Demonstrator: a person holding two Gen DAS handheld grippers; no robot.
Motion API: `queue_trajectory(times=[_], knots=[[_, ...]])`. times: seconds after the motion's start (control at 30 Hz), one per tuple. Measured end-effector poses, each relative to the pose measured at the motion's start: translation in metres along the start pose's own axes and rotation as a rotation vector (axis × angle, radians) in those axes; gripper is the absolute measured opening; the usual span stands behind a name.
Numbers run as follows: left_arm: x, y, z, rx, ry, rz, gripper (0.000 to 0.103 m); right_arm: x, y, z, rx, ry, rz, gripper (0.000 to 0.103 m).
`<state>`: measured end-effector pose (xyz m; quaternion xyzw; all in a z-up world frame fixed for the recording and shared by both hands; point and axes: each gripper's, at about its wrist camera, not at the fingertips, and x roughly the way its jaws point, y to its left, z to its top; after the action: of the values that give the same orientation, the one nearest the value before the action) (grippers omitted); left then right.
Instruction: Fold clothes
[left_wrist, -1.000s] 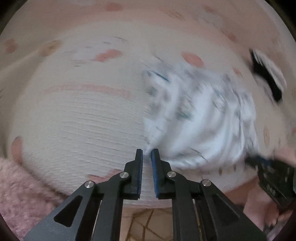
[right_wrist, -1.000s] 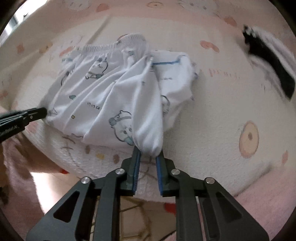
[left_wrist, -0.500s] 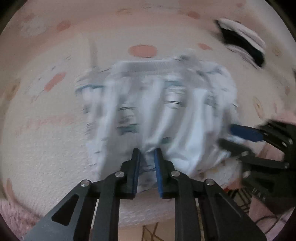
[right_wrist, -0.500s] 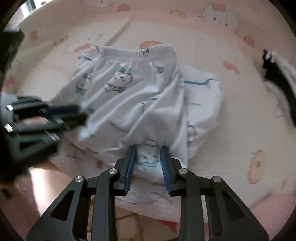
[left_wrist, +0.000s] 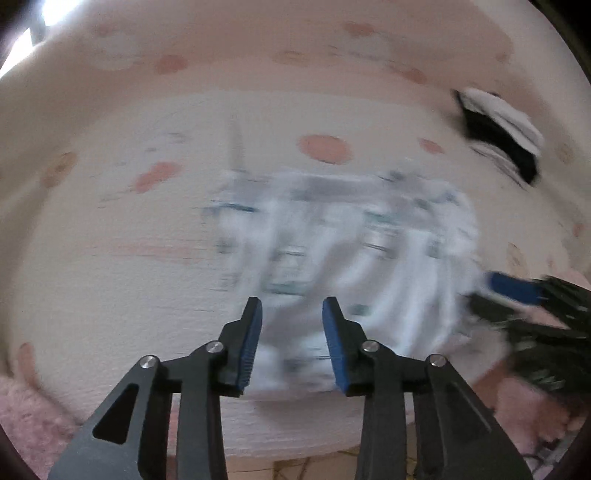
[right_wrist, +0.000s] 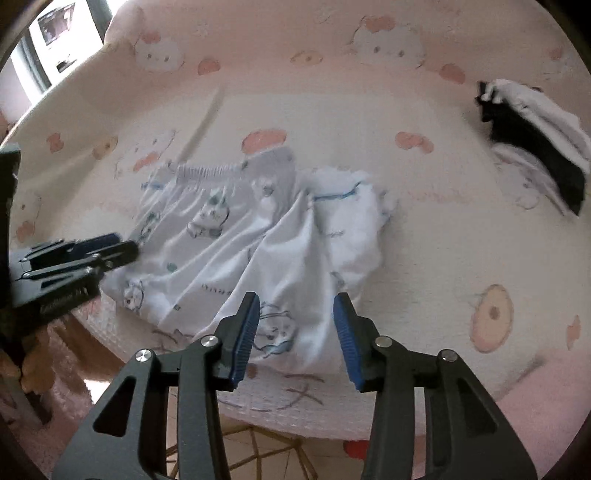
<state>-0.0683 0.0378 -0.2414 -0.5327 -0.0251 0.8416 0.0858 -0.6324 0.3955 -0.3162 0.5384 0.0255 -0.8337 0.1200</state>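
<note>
The white printed shorts (right_wrist: 258, 251) are lying crumpled on the pink cartoon-print bedcover (right_wrist: 424, 229), waistband on the far side and hem at the near edge. The right gripper (right_wrist: 293, 325) is hovering over the near hem with its jaws spread wide, holding nothing. The left gripper (left_wrist: 291, 328) is likewise gaping open over the near edge of the shorts (left_wrist: 351, 258), which are looking blurred in its view. A black and white garment (right_wrist: 535, 129) is lying well apart, far right on the bedcover.
</note>
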Motion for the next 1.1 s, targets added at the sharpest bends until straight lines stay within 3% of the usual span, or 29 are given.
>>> queue_trajectory(times=[0.07, 0.17, 0.27, 0.37, 0.5, 0.57, 0.63, 0.67, 0.77, 0.9, 1.0, 1.07, 1.1], knots=[[0.016, -0.003, -0.003, 0.044, 0.050, 0.034, 0.044, 0.017, 0.005, -0.005, -0.023, 0.059, -0.050, 0.043], [0.017, 0.004, -0.003, 0.058, 0.060, 0.128, 0.046, 0.028, 0.006, -0.006, 0.021, 0.107, -0.129, 0.065], [0.011, 0.025, -0.003, 0.006, 0.055, 0.240, 0.048, 0.022, -0.001, -0.008, 0.125, 0.105, -0.082, 0.056], [0.003, 0.037, 0.001, -0.051, 0.022, 0.148, 0.048, 0.011, 0.005, -0.007, 0.121, 0.043, -0.081, 0.056], [-0.002, 0.020, 0.005, 0.008, -0.026, 0.048, 0.049, -0.002, 0.028, 0.000, 0.055, -0.057, -0.062, 0.056], [0.010, 0.011, -0.001, 0.029, 0.018, 0.044, 0.049, 0.004, 0.042, -0.005, -0.007, -0.032, -0.048, 0.056], [0.018, 0.011, -0.004, 0.024, 0.045, 0.039, 0.050, 0.023, 0.048, -0.005, -0.038, 0.055, -0.088, 0.055], [0.016, 0.019, -0.003, -0.005, 0.041, 0.035, 0.050, 0.018, 0.017, -0.009, -0.021, 0.097, -0.114, 0.055], [0.011, 0.046, 0.001, -0.091, 0.029, 0.023, 0.049, 0.012, -0.031, -0.007, 0.185, 0.126, 0.017, 0.056], [0.005, 0.081, 0.006, -0.206, 0.013, 0.008, 0.049, -0.002, -0.042, -0.004, 0.234, 0.067, 0.057, 0.056], [0.004, 0.070, 0.010, -0.147, -0.014, -0.037, 0.049, -0.003, -0.024, -0.002, 0.192, 0.047, 0.129, 0.056], [0.005, 0.057, 0.000, -0.100, 0.018, 0.038, 0.049, 0.000, -0.005, -0.002, 0.116, 0.054, 0.116, 0.056], [0.006, 0.050, -0.005, -0.077, 0.040, 0.088, 0.049, 0.006, 0.004, -0.003, 0.071, 0.075, 0.053, 0.054]])
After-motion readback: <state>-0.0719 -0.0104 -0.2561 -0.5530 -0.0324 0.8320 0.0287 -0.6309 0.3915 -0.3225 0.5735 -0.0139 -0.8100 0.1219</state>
